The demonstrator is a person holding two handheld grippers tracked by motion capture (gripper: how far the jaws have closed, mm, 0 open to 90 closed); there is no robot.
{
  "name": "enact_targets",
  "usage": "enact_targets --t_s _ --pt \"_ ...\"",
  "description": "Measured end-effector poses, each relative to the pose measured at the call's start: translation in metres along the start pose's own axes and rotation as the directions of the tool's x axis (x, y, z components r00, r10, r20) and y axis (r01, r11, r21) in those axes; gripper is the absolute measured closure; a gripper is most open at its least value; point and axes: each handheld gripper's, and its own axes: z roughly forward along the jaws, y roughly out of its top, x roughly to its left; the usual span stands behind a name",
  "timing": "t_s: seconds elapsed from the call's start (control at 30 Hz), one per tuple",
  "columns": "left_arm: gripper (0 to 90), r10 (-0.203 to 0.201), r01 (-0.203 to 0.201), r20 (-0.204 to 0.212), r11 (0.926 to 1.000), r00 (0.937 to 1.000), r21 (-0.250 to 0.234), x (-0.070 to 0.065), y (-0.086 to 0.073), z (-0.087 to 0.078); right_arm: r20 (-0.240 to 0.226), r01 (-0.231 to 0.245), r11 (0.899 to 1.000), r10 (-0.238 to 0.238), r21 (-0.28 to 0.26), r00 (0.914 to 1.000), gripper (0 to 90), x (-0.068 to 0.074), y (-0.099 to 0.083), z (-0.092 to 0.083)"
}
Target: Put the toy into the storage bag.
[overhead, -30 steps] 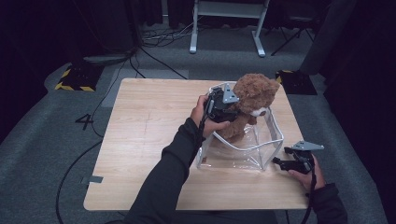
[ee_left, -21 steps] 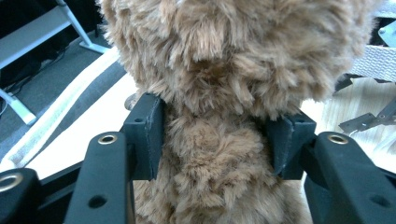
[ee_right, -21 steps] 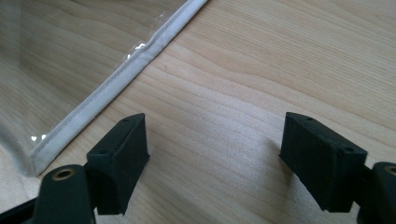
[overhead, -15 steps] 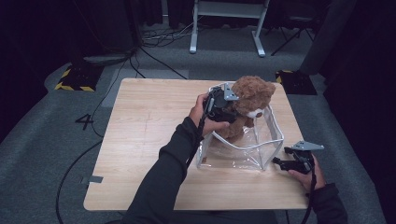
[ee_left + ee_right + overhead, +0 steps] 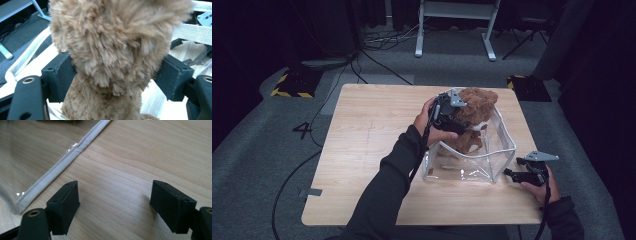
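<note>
sits inside a clear bag (image 5: 472, 165) with white trim on a wooden table (image 5: 362, 150): brown teddy bear (image 5: 474, 107), head above the rim. left gripper (image 5: 451, 114) reaching over the near wall, jaws just opening, flanking the fur without squeezing. right gripper (image 5: 518, 176) low beside the bag's corner, spread wide over bare wood.

Shaggy tan plush teddy bear (image 5: 474, 112), glossy clear plastic bag with white woven cloth trim (image 5: 492, 167), matt pale wooden table (image 5: 367, 150), matt black gripper pads (image 5: 65, 206)
</note>
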Motion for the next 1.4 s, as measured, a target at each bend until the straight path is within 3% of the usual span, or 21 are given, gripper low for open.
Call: enact_targets --t_s 0.43,0.87,1.4 --pt "20.0 -0.008 0.008 -0.008 0.9986 0.9999 -0.053 0.001 0.003 -0.02 0.0 0.0 1.0 0.0 0.0 1.0 22.7 0.0 0.0 0.0" --pt "19.6 -0.012 0.012 0.001 0.995 0.9999 -0.099 0.006 -0.004 -0.042 0.0 -0.001 1.0 0.001 0.0 1.0 22.7 0.0 0.0 0.0" --pt "18.4 0.003 -0.007 -0.034 0.9922 0.9994 -0.124 0.013 -0.016 -0.074 0.001 -0.001 1.0 0.001 0.0 1.0 22.7 0.0 0.0 0.0"
